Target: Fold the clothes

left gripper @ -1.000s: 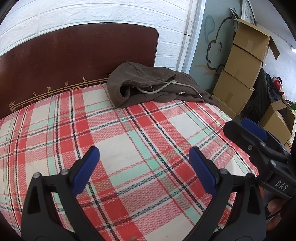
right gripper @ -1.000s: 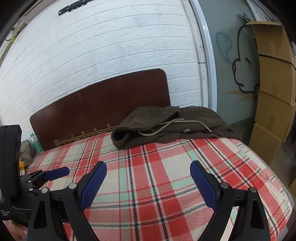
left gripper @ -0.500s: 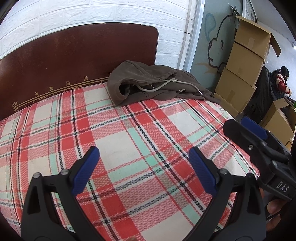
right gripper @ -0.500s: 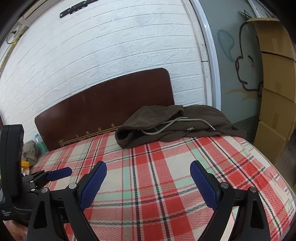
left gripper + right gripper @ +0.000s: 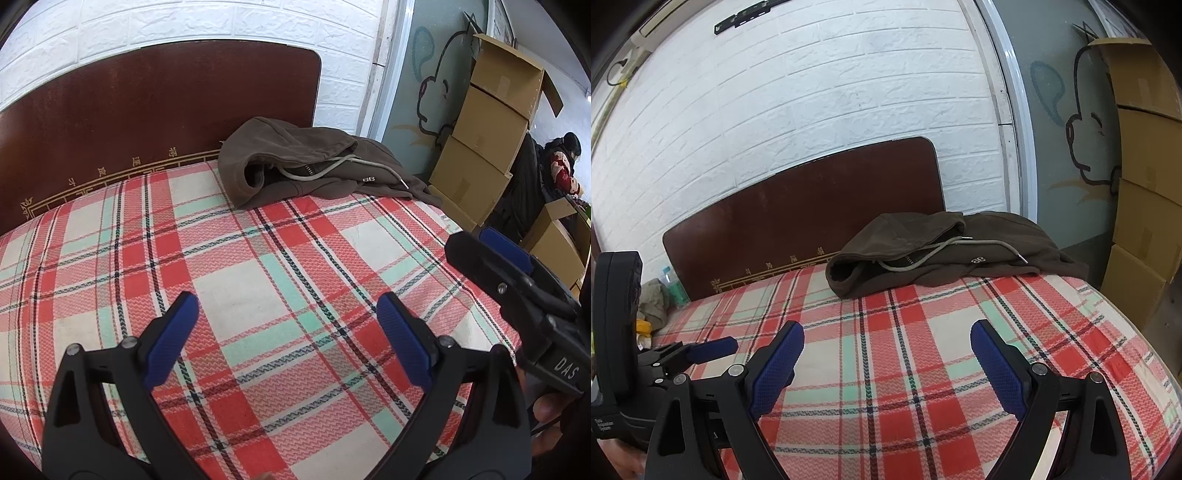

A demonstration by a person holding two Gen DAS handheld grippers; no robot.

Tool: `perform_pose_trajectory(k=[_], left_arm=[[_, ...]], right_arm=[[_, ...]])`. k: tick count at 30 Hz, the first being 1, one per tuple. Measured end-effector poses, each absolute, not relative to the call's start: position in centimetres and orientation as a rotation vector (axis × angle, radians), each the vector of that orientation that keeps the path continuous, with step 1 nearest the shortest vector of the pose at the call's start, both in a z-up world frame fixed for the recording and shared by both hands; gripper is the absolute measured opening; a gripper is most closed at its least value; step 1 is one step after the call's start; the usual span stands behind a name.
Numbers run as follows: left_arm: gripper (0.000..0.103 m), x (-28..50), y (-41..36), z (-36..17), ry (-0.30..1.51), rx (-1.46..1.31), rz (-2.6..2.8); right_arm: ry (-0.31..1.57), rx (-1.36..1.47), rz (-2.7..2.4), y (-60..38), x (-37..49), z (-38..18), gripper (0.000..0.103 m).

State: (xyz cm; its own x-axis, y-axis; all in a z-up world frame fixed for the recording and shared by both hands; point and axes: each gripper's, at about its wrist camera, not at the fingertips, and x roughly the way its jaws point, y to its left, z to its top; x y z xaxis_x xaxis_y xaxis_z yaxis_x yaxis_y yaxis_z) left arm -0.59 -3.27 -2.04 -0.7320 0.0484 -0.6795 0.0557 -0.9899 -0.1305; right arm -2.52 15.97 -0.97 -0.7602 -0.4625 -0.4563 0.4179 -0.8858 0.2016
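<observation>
A brown hoodie point(image 5: 306, 162) with a pale drawstring lies crumpled at the far right corner of the bed, against the headboard; the right wrist view shows the hoodie point(image 5: 942, 254) too. My left gripper point(image 5: 288, 310) hovers open over the plaid sheet, well short of the hoodie, with nothing between its blue pads. My right gripper point(image 5: 886, 339) is also open and empty, above the near part of the bed. Each gripper appears in the other's view: the right one point(image 5: 517, 273) at the right edge, the left one point(image 5: 701, 350) at the lower left.
The bed carries a red, white and green plaid sheet point(image 5: 258, 280) and a dark wooden headboard point(image 5: 147, 110) on a white brick wall. Stacked cardboard boxes point(image 5: 491, 133) stand right of the bed. A person point(image 5: 561, 162) sits far right. A bottle and cloth point(image 5: 661, 291) lie left of the bed.
Both grippers have drifted slightly, so the hoodie sits a little lower and more central in each view. Both stay open and empty.
</observation>
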Motion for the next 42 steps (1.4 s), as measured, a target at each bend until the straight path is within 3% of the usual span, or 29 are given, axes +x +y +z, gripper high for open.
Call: perform_pose_trajectory(k=[22,28,34,42], left_arm=[[0.098,-7.8,-7.4,-7.5,0.403,1.48,-2.808],[0.098,-9.3,-8.2,-6.0,0.424,1.504,-2.786],[0.098,-11.8,-9.2,-3.4,0.432,1.463,-2.778],[0.098,-17.1,-10.9,-3.3,0.41,1.421,-2.704]], right_arm=[[-0.085,1.029,-2.513,12.2,-13.2,-4.8,0.094],[-0.171,1.08,-2.525,13.2,-18.7,-2.6,0.094],[-0.027,1.087,-2.54,12.0,-26.1,-0.5,0.094],[0.026,1.222,-2.428,9.6,-35.0,-4.0,0.093]])
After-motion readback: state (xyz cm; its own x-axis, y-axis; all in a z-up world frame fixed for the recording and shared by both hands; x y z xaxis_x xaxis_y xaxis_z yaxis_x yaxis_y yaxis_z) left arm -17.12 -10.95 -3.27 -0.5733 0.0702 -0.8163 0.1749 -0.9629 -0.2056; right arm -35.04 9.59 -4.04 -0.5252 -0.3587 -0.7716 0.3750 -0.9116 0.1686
